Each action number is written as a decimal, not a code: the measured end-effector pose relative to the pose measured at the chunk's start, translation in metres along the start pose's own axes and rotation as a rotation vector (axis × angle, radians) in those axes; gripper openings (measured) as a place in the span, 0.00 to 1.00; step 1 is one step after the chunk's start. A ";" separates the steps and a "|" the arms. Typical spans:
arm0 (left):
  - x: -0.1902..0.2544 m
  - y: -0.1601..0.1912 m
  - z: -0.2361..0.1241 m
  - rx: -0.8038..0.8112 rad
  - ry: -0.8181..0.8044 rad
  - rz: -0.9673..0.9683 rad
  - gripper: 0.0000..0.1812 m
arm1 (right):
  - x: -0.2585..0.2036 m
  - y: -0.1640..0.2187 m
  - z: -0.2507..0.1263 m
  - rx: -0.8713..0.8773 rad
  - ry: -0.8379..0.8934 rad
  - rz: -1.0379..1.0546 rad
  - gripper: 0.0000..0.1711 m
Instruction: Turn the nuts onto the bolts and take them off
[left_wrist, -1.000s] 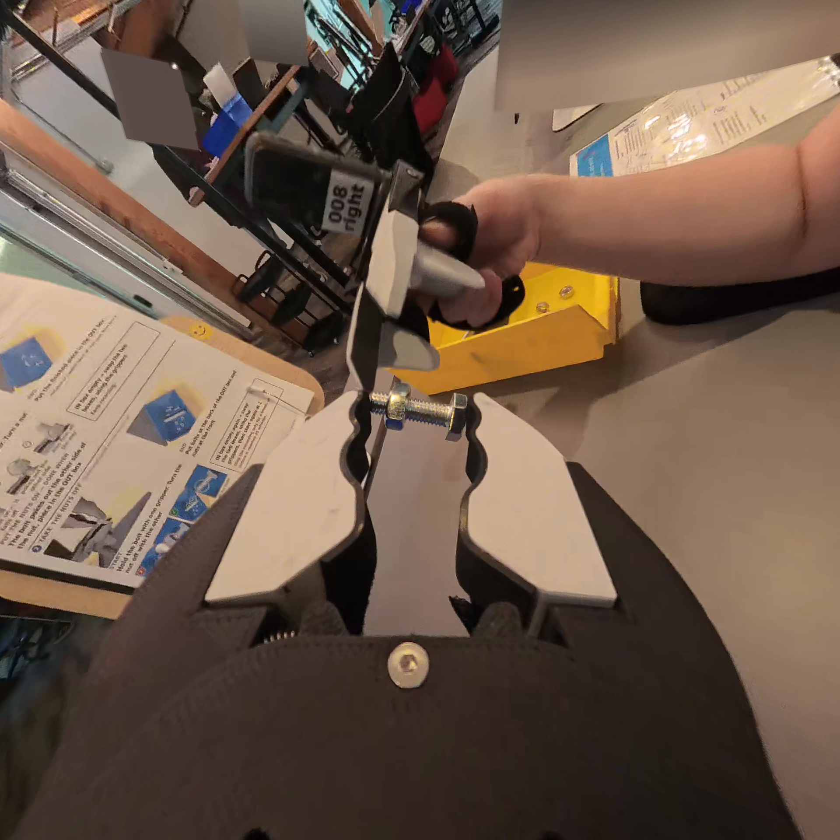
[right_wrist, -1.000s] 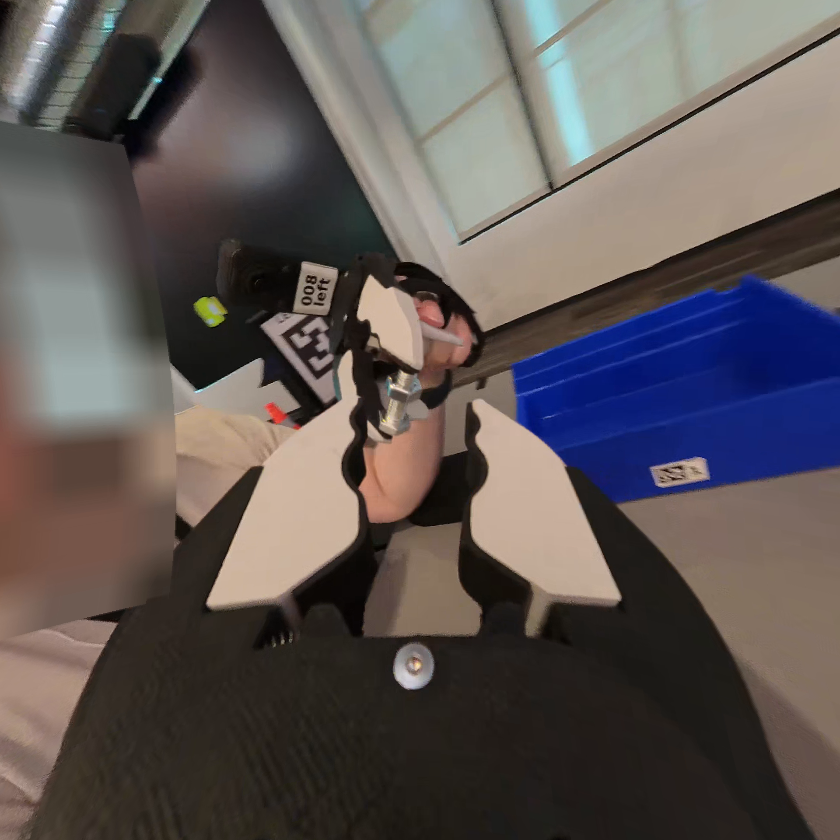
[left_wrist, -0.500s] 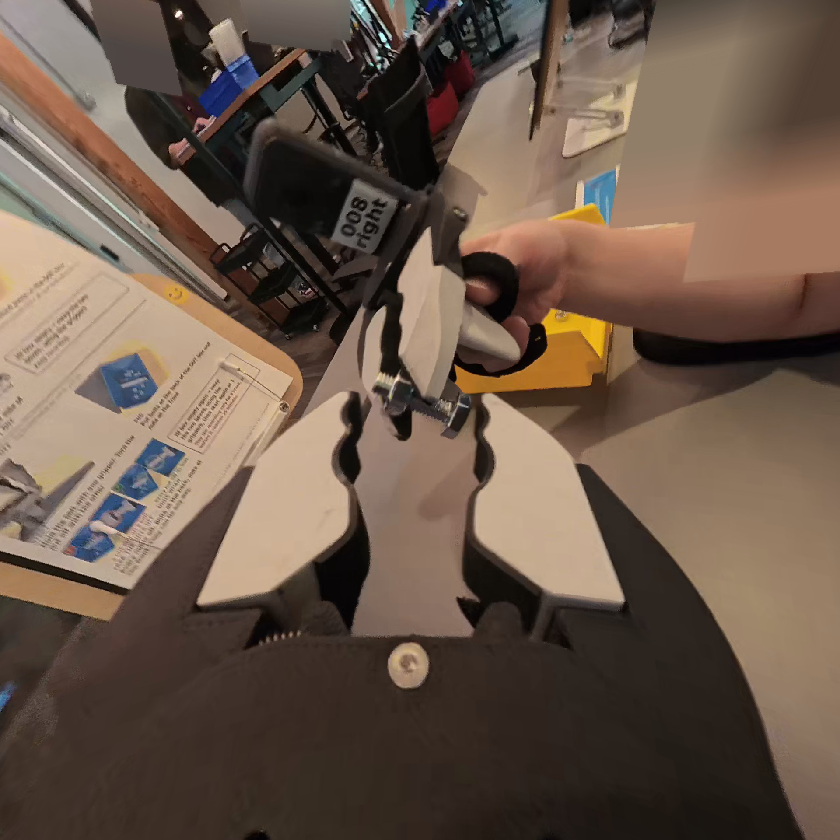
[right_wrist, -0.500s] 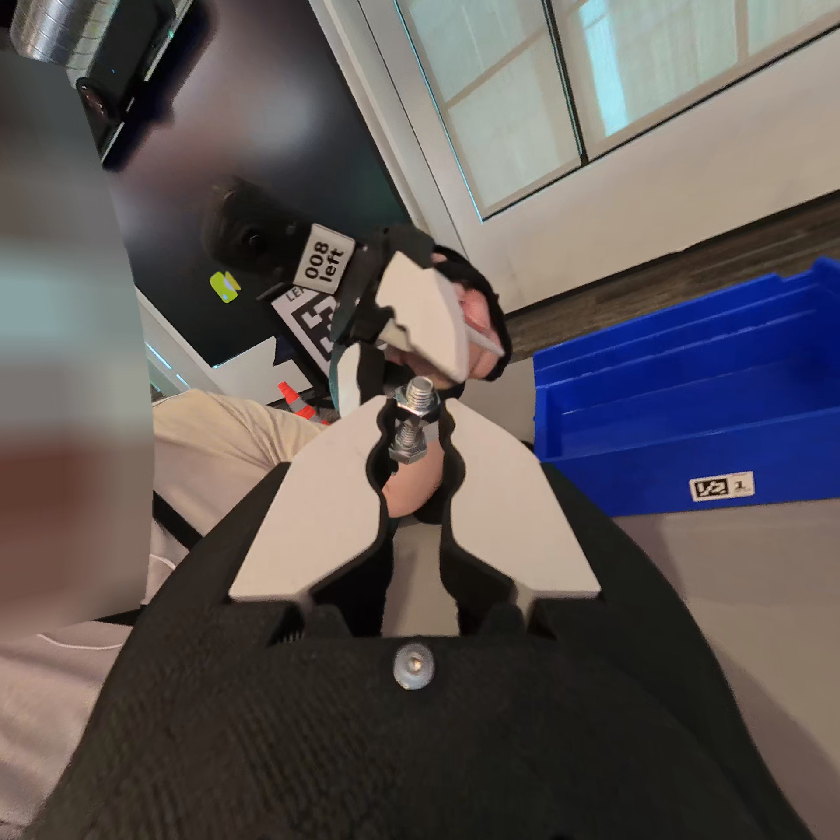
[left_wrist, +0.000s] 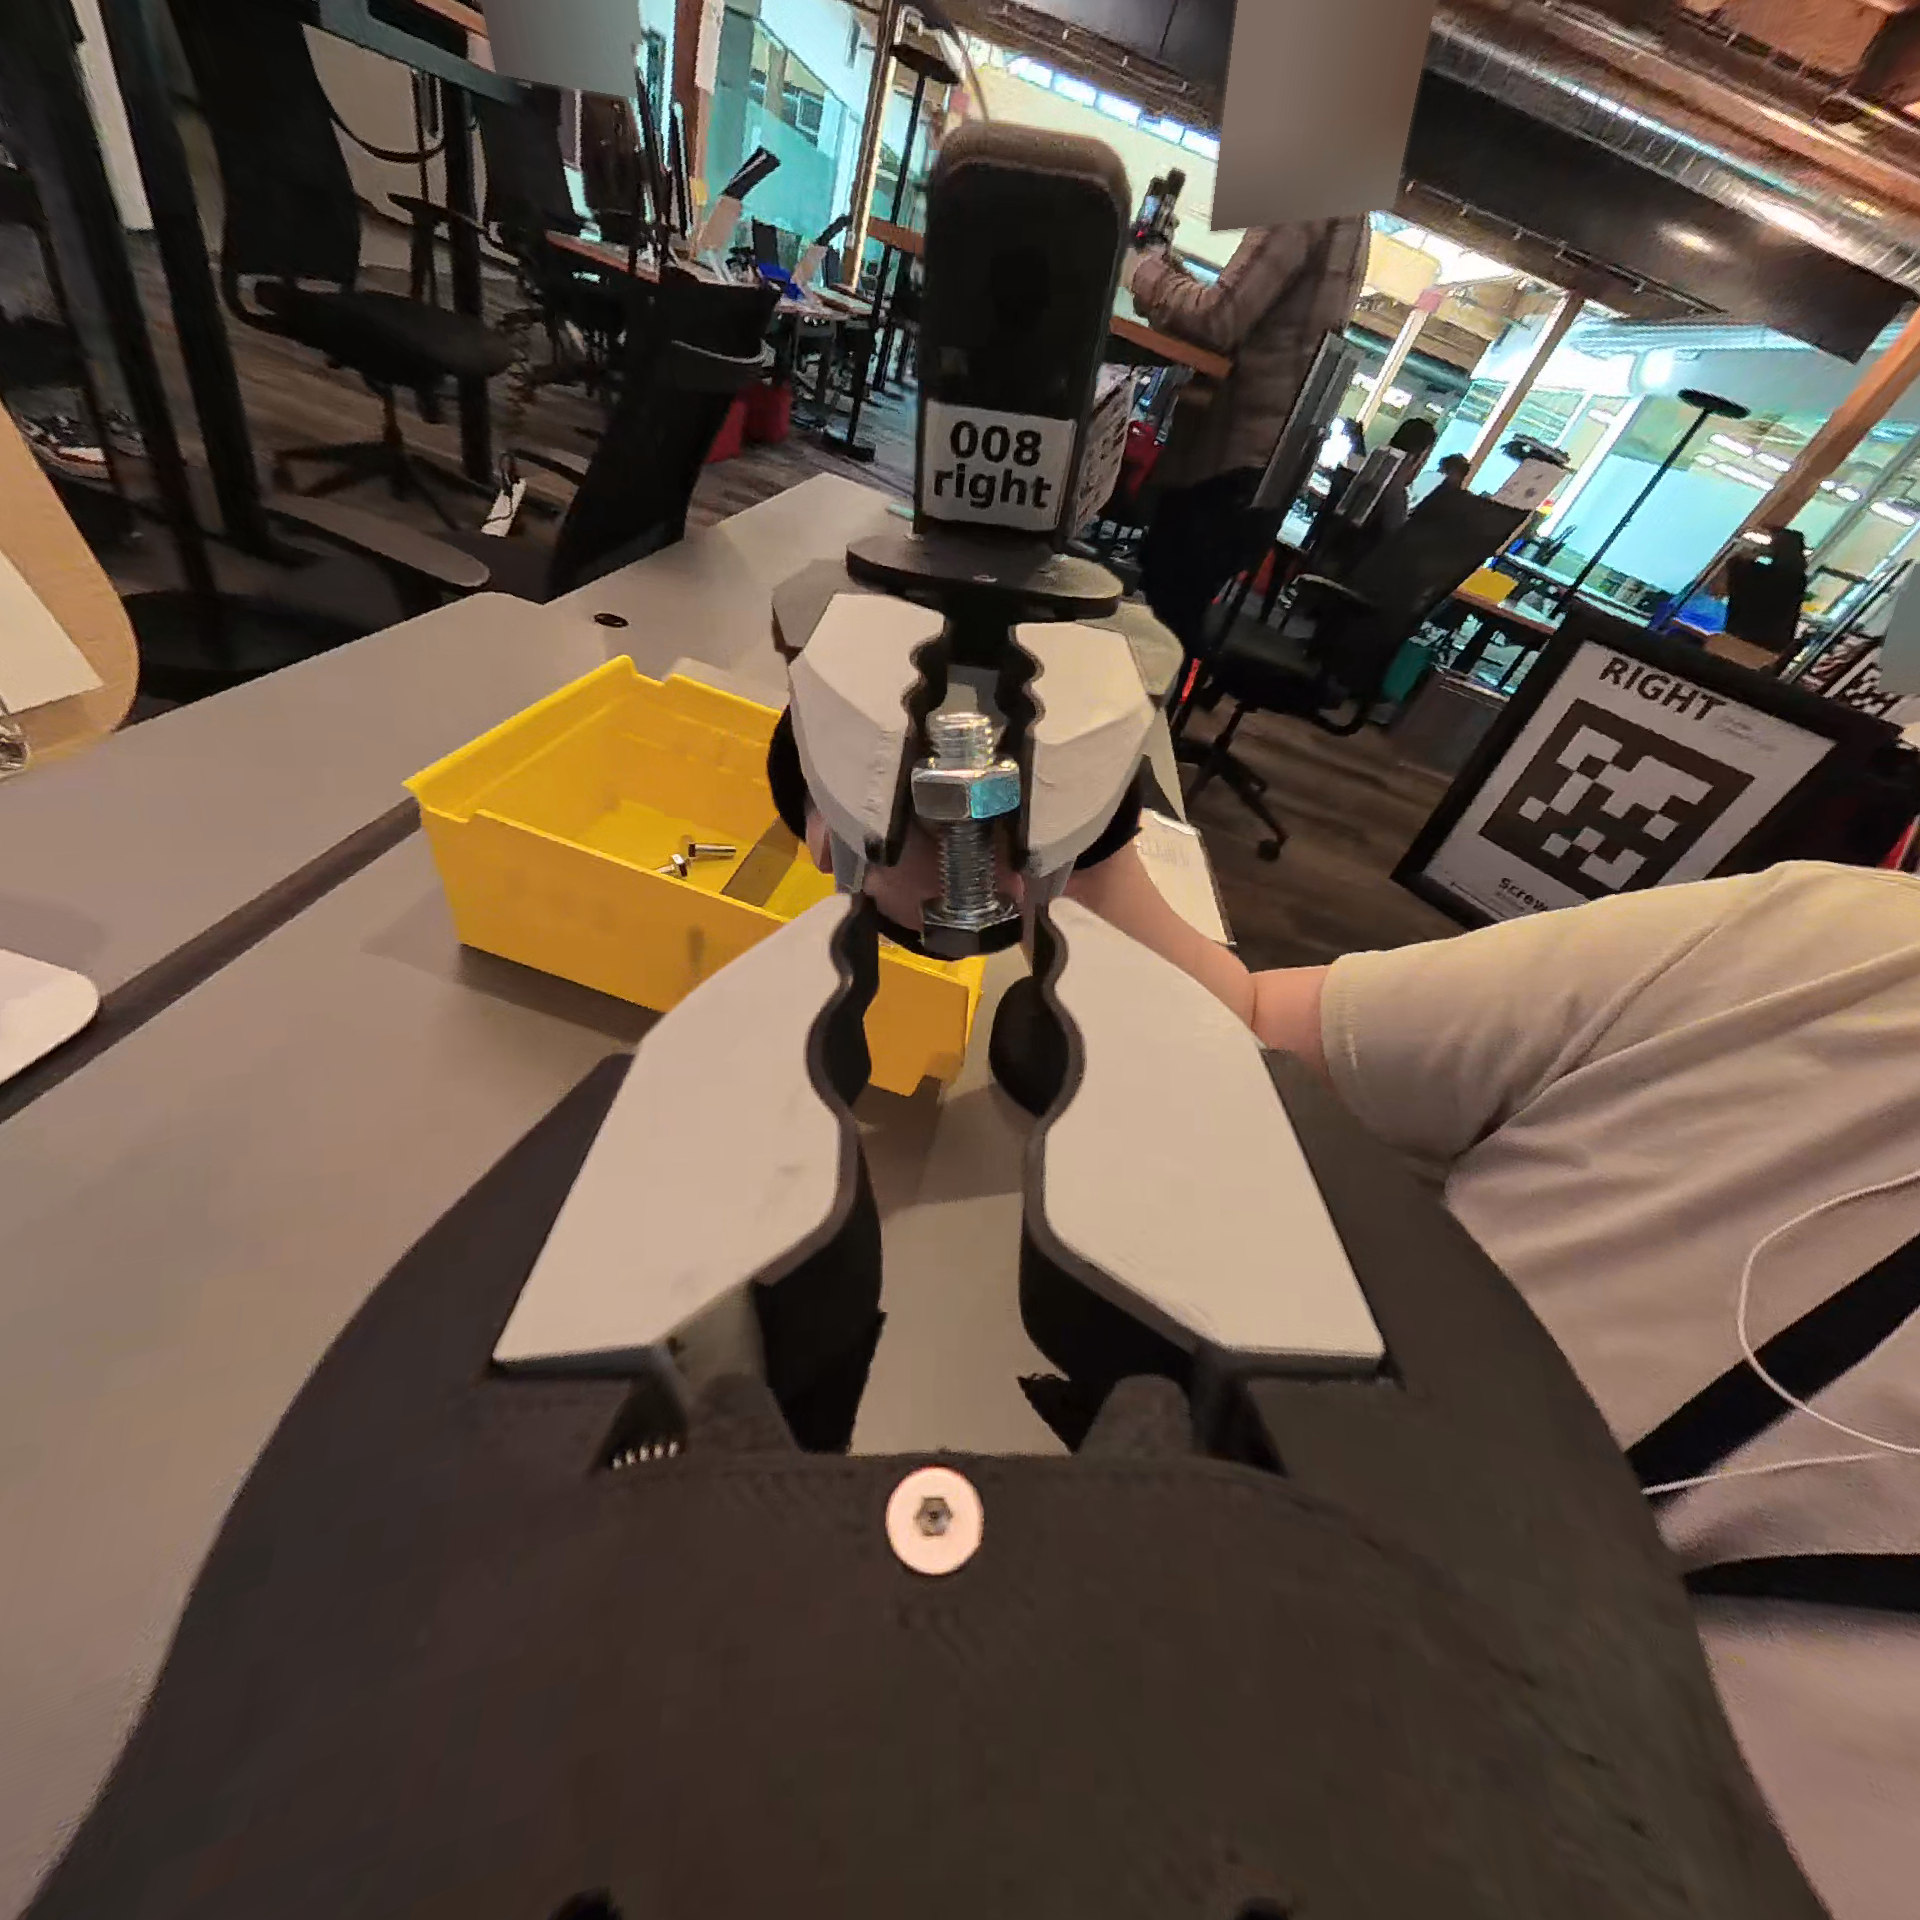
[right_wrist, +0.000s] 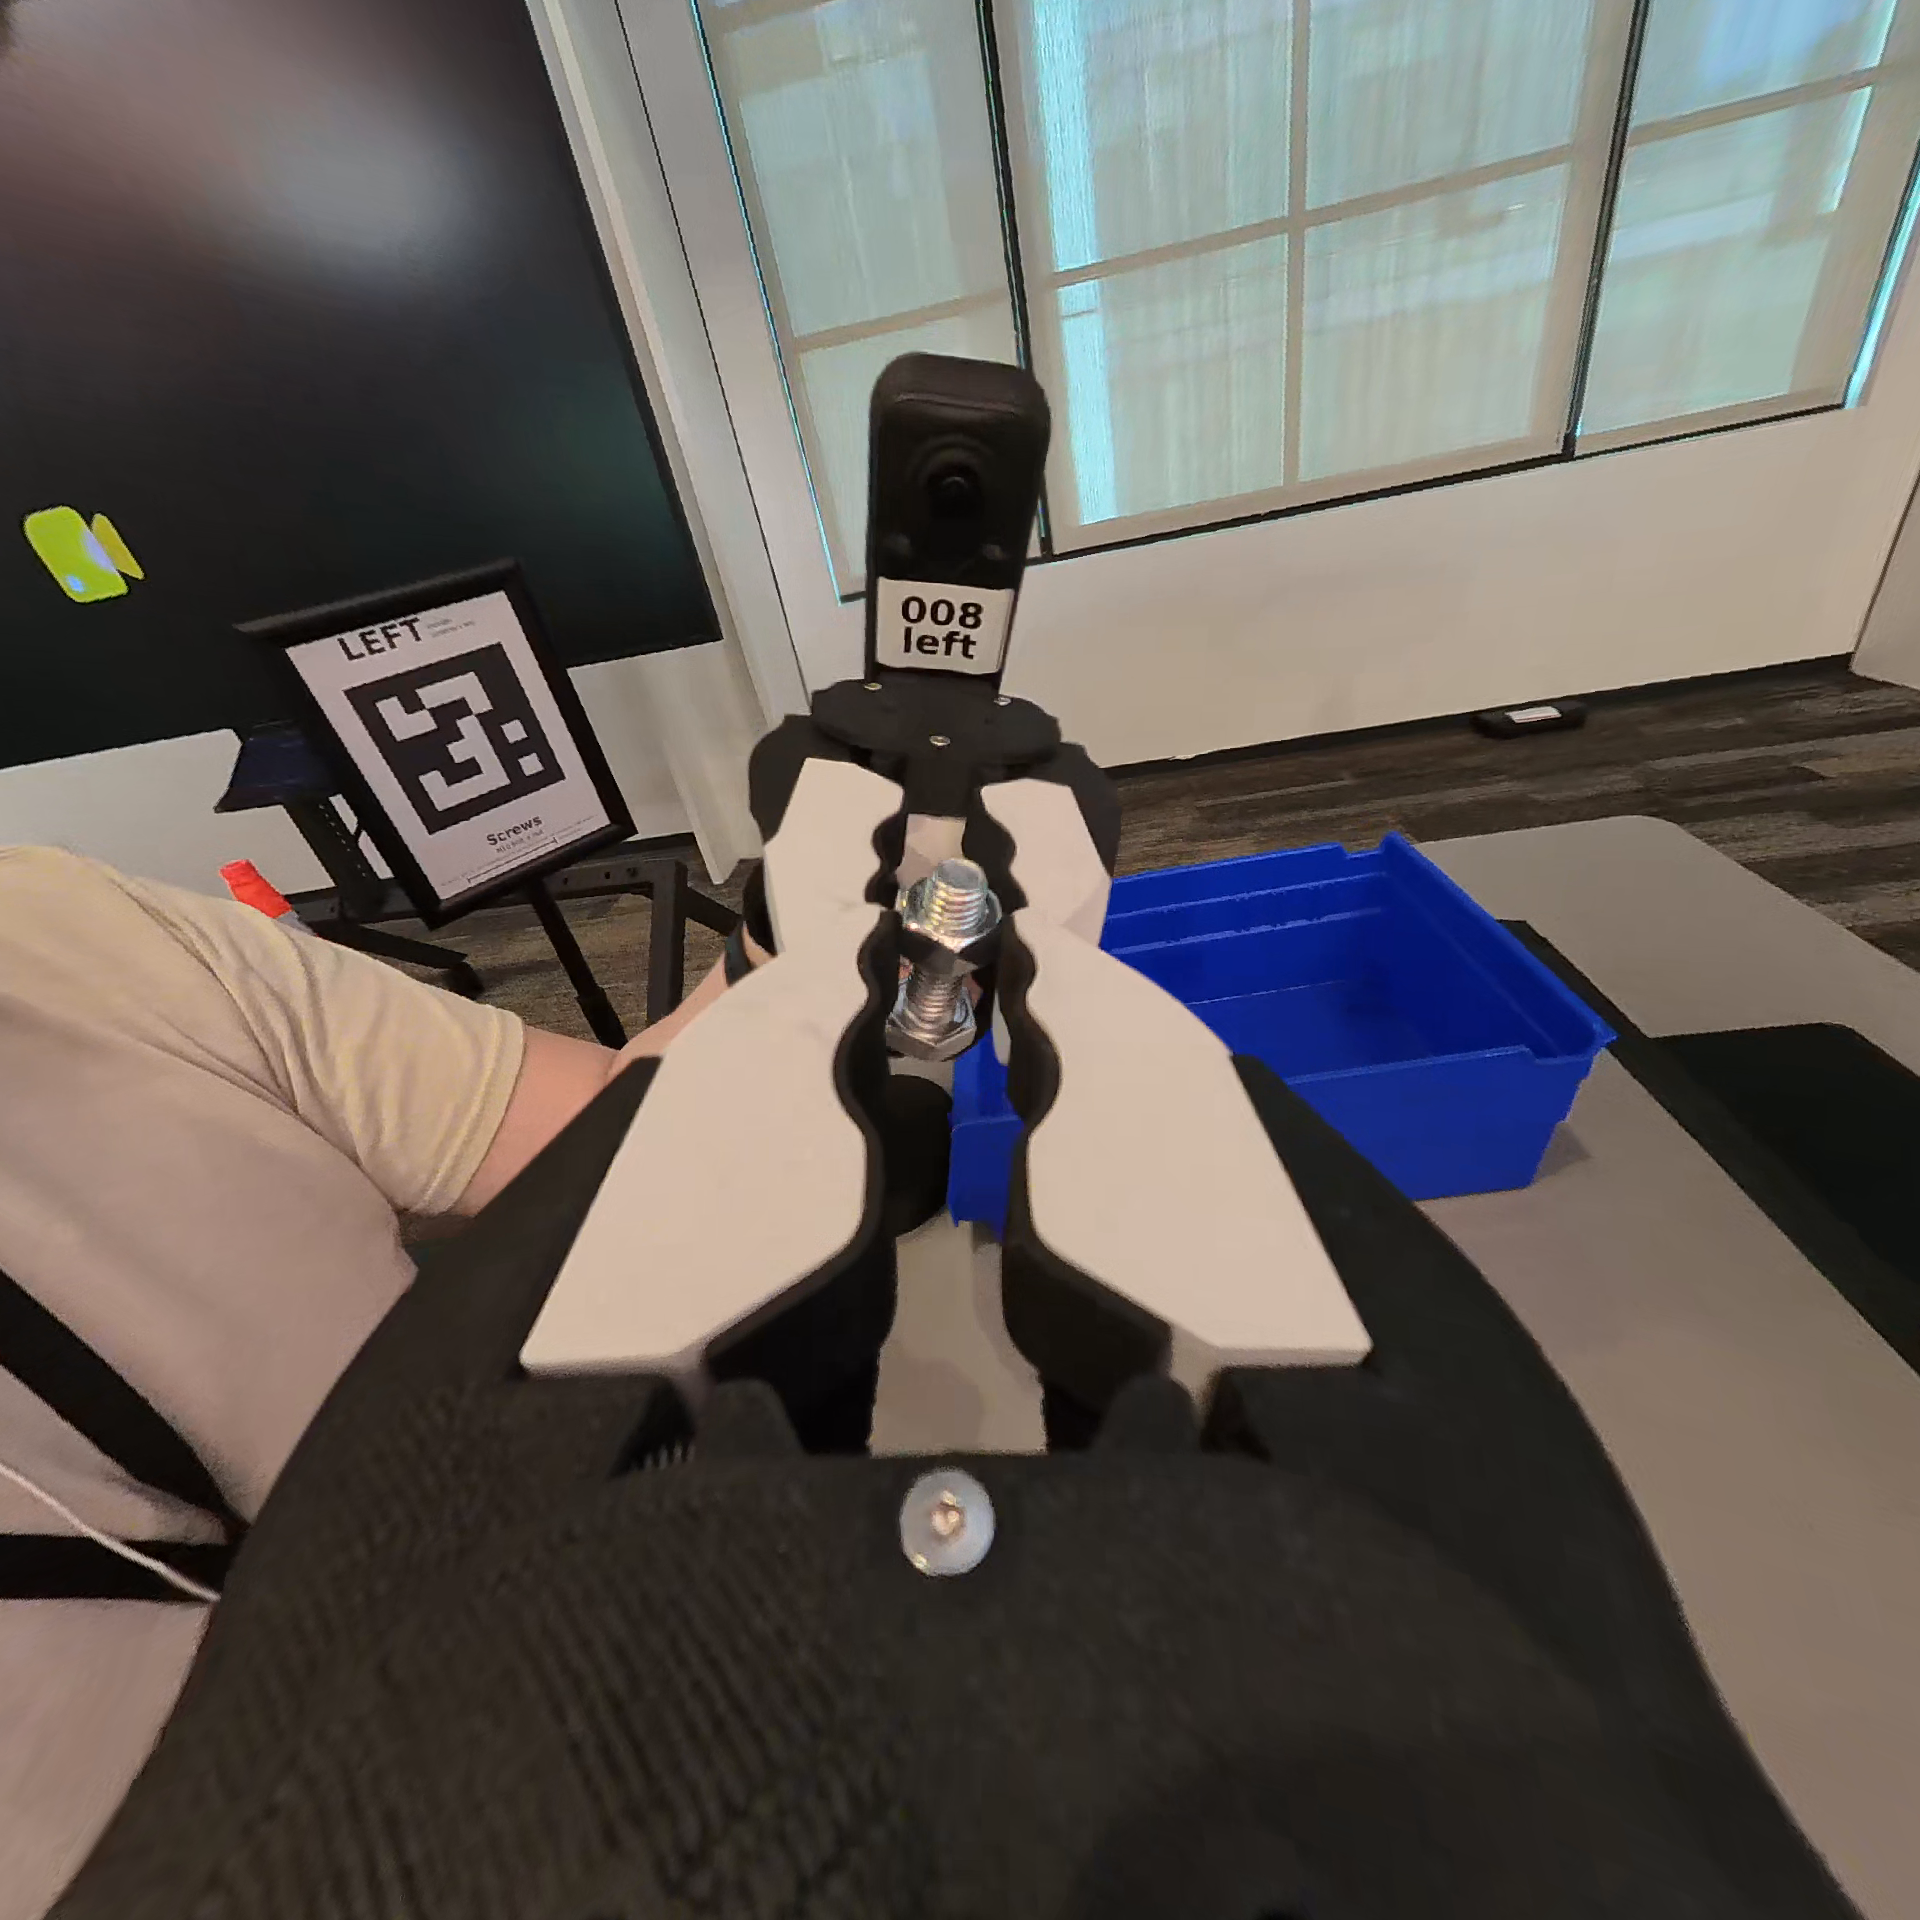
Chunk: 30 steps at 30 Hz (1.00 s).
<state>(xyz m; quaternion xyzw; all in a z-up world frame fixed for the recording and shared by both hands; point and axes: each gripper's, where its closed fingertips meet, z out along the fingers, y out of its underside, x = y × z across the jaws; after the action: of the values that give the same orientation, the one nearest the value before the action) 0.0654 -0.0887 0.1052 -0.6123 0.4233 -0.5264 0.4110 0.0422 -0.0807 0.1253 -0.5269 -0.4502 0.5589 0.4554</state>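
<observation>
**Bolt and nut held between opposed tongs: grip status and blind spots**

My right gripper (right_wrist: 935, 935) is clamped on the nut (left_wrist: 966, 795). In the left wrist view its two fingers press both flats with no gap. The nut sits partway along the bolt (left_wrist: 961, 862), with thread showing above and below it. The bolt stands upright in the air above the table (left_wrist: 260, 1091), head down, between the two tools.

I hold the grippers nose to nose so that one can turn the nut while the other steadies the bolt.

My left gripper (left_wrist: 940, 925) has its tips on either side of the bolt head. A dark gap shows beside the head, so I cannot tell whether this tool is gripping or only flanking it.

Not resolved:
- Direction of turning, on or off, cannot be read from the thread.
- The yellow bin (left_wrist: 582, 883) holds a few small loose fasteners (left_wrist: 691, 854); part of its floor is hidden by the right tool.
- The near wall of the blue bin (right_wrist: 1455, 1101) is cut off by my right fingers
</observation>
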 end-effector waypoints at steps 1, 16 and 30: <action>-0.002 0.003 0.001 -0.017 -0.010 0.004 0.16 | 0.001 0.000 0.000 -0.002 0.008 -0.009 0.11; 0.005 -0.005 0.005 0.014 -0.028 0.116 0.10 | -0.004 -0.009 -0.007 0.028 0.021 -0.046 0.20; 0.028 -0.010 0.002 0.039 0.084 0.126 0.10 | -0.010 -0.021 -0.017 0.108 -0.072 0.012 0.19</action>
<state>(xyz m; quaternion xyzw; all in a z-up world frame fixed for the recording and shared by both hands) 0.0712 -0.1118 0.1230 -0.5535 0.4677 -0.5329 0.4371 0.0605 -0.0863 0.1471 -0.4836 -0.4324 0.6037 0.4633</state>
